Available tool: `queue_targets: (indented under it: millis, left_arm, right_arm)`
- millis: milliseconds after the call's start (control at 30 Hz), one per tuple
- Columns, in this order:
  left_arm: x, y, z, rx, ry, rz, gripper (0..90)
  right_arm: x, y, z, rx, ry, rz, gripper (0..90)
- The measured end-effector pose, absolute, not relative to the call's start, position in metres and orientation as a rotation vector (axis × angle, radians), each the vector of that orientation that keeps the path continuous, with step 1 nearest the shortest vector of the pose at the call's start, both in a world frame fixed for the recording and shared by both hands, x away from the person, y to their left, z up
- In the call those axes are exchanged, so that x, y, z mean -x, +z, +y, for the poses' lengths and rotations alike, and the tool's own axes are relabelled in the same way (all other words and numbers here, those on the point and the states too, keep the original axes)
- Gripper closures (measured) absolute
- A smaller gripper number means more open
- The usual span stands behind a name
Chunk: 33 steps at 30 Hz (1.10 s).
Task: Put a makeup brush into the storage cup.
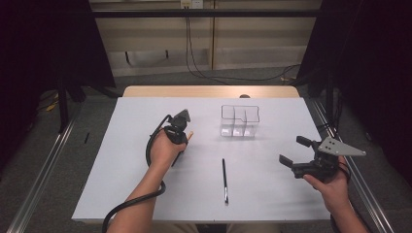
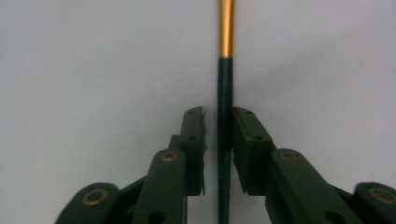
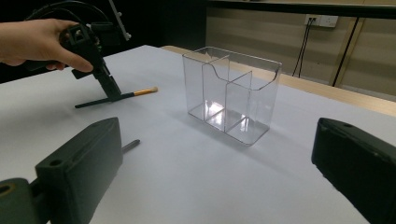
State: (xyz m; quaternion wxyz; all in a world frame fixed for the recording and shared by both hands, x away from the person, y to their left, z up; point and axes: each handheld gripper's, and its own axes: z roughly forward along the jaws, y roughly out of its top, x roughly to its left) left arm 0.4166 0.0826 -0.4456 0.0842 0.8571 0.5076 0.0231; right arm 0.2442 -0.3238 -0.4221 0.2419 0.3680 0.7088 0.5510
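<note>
Two grippers are in play, one per hand. The left gripper (image 2: 218, 135) points down at the table (image 1: 272, 194) over a brush (image 3: 140, 92), which lies flat left of the clear organizer (image 1: 239, 121) and well apart from it. Its fingers (image 2: 194, 135) straddle the dark handle behind the gold ferrule. One pad sits against the handle and the other shows a thin gap, so the brush is bracketed but not clamped. The right gripper (image 1: 295, 150) hangs at the right edge of the table with fingers spread wide and nothing between them. A black pen (image 1: 224, 179) lies between the two hands, nearer the person.

Step in hand, as judged: the grasp on the brush, with fingers aligned but not yet pressing from both sides.

Next move, if the brush goes to the organizer:
- Close both pads squarely on the handle.
- Lift straight up — the handle is thin and may roll or pivot.
- Tip the brush upright before lowering it into a compartment.
</note>
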Motion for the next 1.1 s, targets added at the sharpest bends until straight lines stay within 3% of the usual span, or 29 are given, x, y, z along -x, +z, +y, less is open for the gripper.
queue_targets:
  millis: [133, 567, 1100]
  left_arm:
    - [-0.413, -0.448, 0.085, -2.541, 0.073, 1.51, 83.9]
    - [-0.412, -0.444, 0.095, -2.524, 0.051, 1.472, 84.3]
    - [-0.392, -0.417, 0.132, -2.093, 0.029, 1.246, 84.2]
  right_arm:
    - [-0.244, -0.421, -0.322, -0.997, 1.504, 1.942, 1.5]
    - [-0.245, -0.422, -0.322, -1.004, 1.508, 1.945, 1.5]
    - [-0.248, -0.424, -0.314, -1.01, 1.515, 1.965, 1.4]
